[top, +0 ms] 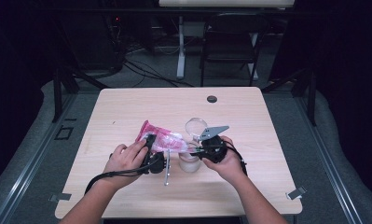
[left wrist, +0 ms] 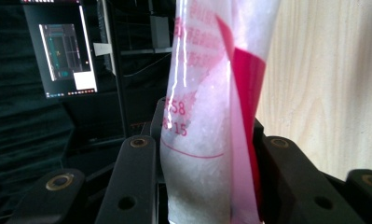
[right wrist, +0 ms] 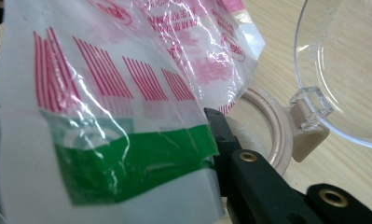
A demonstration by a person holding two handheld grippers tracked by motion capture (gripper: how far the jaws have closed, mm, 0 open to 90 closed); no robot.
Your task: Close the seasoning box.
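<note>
A clear plastic bag with pink print and white granules hangs over the middle of the table. My left gripper is shut on it, and the bag stands squeezed between the two black fingers. My right gripper comes in from the right and is shut on the bag's flat, green-striped end. One black fingertip shows there; the bag hides the other. A small beige-rimmed jar stands just below the bag, its clear hinged lid swung open behind it.
In the right gripper view the jar's rim and the clear lid lie close behind the bag. A dark cable hole sits near the table's far edge. A folding chair stands beyond the table, and a lit monitor glows in the dark room.
</note>
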